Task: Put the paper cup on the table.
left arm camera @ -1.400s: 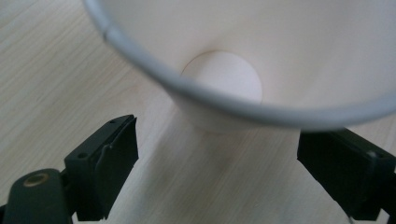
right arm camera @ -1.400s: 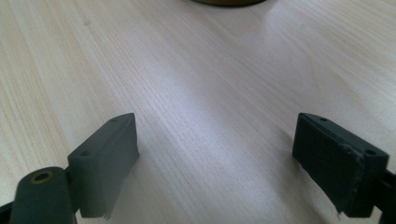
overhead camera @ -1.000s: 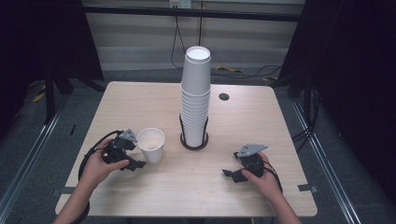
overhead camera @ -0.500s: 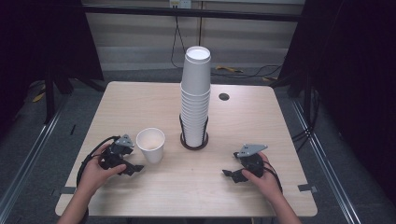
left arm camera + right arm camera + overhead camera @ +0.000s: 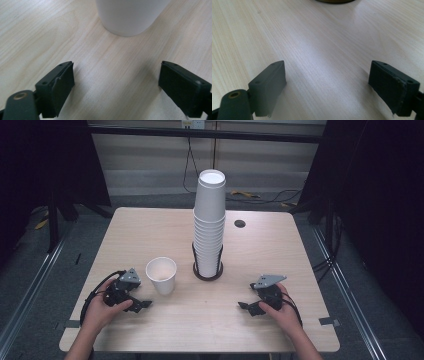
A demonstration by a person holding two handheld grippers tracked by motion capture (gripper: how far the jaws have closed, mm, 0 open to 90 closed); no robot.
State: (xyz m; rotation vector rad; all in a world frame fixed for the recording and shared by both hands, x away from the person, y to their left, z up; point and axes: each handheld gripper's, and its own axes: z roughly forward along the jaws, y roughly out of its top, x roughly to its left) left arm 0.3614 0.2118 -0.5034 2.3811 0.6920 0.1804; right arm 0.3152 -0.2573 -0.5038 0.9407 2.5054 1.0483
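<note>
Currently we note the single cup upright, just ahead of our left gripper; both it and the right gripper gape wide, empty.

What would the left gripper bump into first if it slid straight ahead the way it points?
Most likely the single white paper cup, standing just ahead of the open left gripper, with bare table between them.
</note>
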